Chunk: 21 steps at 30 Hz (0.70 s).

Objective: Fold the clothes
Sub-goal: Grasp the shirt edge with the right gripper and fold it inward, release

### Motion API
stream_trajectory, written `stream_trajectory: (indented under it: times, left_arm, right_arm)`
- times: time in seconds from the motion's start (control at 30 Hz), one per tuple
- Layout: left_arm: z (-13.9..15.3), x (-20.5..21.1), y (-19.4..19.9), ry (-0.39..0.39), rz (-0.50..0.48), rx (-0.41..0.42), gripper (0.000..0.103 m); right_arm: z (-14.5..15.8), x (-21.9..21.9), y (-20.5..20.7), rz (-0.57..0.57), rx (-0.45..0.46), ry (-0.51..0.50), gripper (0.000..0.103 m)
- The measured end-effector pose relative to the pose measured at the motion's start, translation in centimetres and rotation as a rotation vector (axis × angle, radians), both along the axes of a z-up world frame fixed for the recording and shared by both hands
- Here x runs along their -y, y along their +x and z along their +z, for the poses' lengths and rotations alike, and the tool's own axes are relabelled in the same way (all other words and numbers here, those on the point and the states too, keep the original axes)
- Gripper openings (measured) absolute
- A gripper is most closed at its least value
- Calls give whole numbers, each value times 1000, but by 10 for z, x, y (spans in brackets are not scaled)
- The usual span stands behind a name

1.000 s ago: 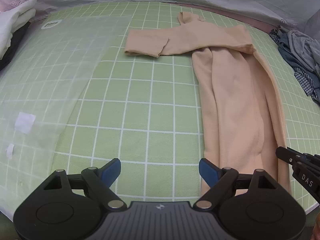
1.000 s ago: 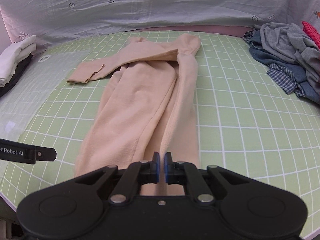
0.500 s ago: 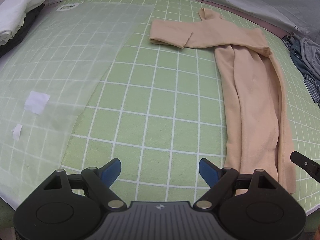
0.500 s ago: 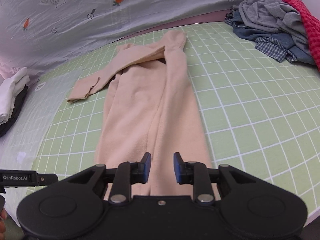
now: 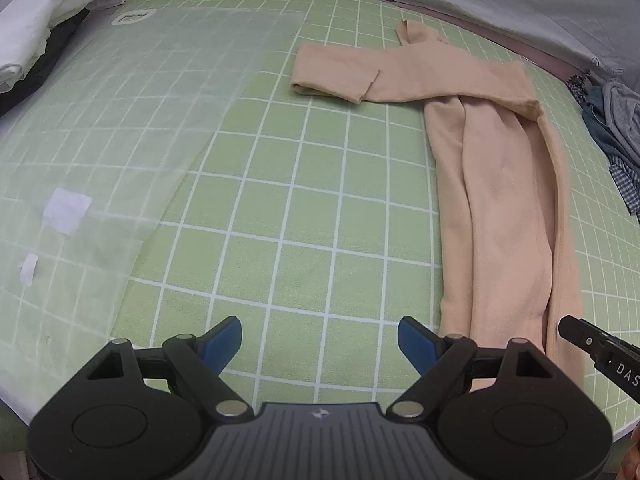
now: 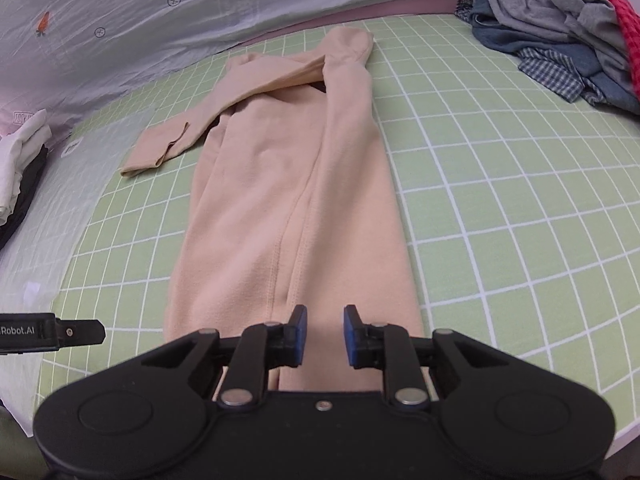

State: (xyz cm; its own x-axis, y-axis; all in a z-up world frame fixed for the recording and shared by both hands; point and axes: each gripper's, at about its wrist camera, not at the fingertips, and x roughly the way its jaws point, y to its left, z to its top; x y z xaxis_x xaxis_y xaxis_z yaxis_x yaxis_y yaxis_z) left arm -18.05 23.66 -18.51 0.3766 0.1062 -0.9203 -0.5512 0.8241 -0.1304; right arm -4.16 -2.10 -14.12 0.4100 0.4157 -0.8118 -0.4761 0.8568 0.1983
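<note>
Both fisheye views sit low at the near edge of the green gridded surface, looking forward across it. The left view faces bare grid, with the beige garment at its right. The right view sits close over that garment, looking along its length. Both share the garment and the folded white stack far left.
</note>
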Motion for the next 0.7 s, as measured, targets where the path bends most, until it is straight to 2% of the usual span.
stream_trajectory:
  times: [0.17, 0.43, 0.7]
  left_arm:
    - [2, -12, 10, -2, 61, 16, 86]
    - [4, -53, 41, 14, 189, 42, 86]
    - [1, -98, 104, 32, 250, 66, 86]
  right_arm:
    - [19, -7, 22, 9, 96, 10, 26]
    - [18, -12, 83, -29, 106, 14, 26]
    - [14, -35, 160, -3, 136, 23, 26]
